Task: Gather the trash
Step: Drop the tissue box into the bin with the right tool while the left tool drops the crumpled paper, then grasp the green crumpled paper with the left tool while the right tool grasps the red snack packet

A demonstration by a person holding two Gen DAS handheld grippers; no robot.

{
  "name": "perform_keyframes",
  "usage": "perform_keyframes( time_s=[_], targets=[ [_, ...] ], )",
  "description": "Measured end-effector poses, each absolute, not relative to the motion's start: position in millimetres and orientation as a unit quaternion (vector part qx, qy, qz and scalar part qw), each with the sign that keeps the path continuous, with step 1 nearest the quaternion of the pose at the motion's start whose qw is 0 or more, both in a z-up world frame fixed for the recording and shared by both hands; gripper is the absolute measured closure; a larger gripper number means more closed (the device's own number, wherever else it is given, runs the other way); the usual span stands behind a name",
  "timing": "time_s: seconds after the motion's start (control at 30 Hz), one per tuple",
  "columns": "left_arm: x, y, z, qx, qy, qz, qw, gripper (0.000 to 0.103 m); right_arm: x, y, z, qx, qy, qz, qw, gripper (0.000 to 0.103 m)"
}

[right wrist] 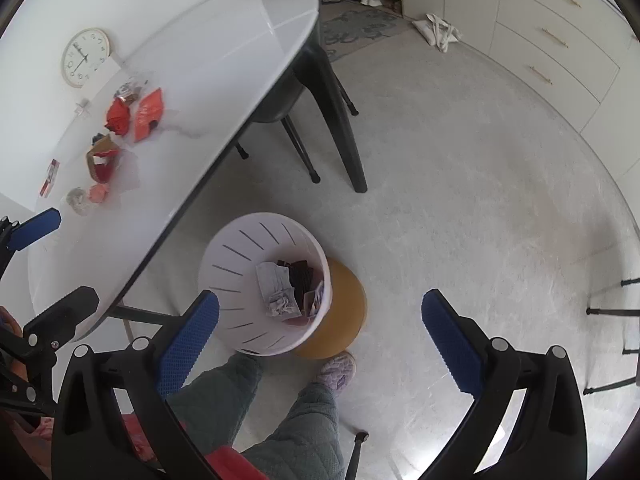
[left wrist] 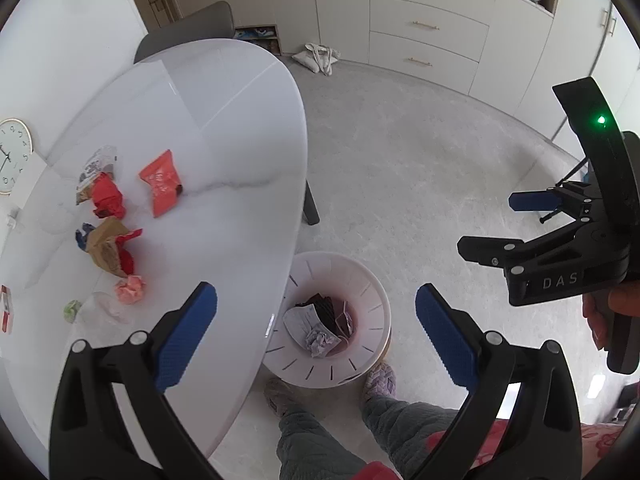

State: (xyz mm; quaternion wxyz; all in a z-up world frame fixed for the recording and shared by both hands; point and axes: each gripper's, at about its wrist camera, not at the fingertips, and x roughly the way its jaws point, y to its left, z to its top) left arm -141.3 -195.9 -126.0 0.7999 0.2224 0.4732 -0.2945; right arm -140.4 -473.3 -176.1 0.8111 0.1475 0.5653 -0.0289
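Note:
A white slotted trash bin (left wrist: 372,300) (right wrist: 236,256) stands on the floor beside the white table (left wrist: 224,128) (right wrist: 224,52), holding crumpled paper and dark wrappers. Trash lies on the table: an orange packet (left wrist: 162,182) (right wrist: 149,114), a red wrapper (left wrist: 107,198) (right wrist: 118,118), a brown and red wrapper (left wrist: 110,246) (right wrist: 102,162), a pink crumpled ball (left wrist: 130,289) (right wrist: 98,193), and clear plastic (left wrist: 102,312). My left gripper (left wrist: 316,332) is open and empty above the table edge and bin. My right gripper (right wrist: 320,336) is open and empty above the bin; it also shows in the left wrist view (left wrist: 520,224).
A clock (left wrist: 14,156) (right wrist: 85,57) leans against the wall at the table's far side. A dark chair (right wrist: 288,104) is tucked under the table. The person's legs and slippers (left wrist: 380,380) (right wrist: 338,368) are next to the bin. Cabinets (left wrist: 428,28) line the far wall.

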Motion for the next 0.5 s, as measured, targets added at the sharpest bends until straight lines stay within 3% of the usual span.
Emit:
perform_keyframes(
  time_s=[0.5],
  targets=[
    [-76.9,-57.9,-75.0,0.188,0.451,-0.185,0.853,0.008,-86.3,-381.8,-105.1,0.091,0.518,0.065,0.848,0.002]
  ],
)
